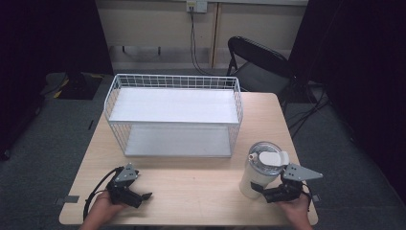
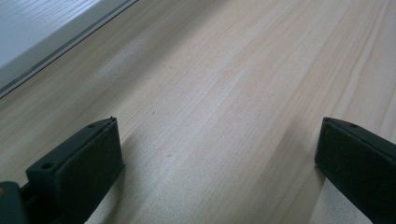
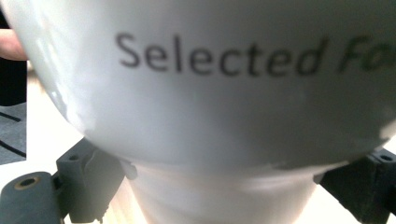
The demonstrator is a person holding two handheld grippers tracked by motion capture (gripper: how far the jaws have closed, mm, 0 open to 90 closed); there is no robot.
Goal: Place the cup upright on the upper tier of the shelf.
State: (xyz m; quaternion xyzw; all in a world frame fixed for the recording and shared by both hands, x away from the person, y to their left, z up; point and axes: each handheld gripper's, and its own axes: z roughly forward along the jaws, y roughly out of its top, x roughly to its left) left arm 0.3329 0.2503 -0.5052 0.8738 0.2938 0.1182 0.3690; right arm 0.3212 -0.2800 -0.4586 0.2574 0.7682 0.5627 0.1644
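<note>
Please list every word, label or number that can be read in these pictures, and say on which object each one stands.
"Selected", in dark letters on the white tumbler, seen in the right gripper view.
"Fo", in green after it, is cut off by the picture's edge; the rest cannot be read.
In the high view the tumbler's print is not legible, and the wire rack bears no text.

A white tumbler [image 1: 261, 168] with a clear lid is standing upright at the table's near right corner, between my right claw's jaws. "Selected" is printing across its side [image 3: 205, 84]; they seem to be touching it.
</note>
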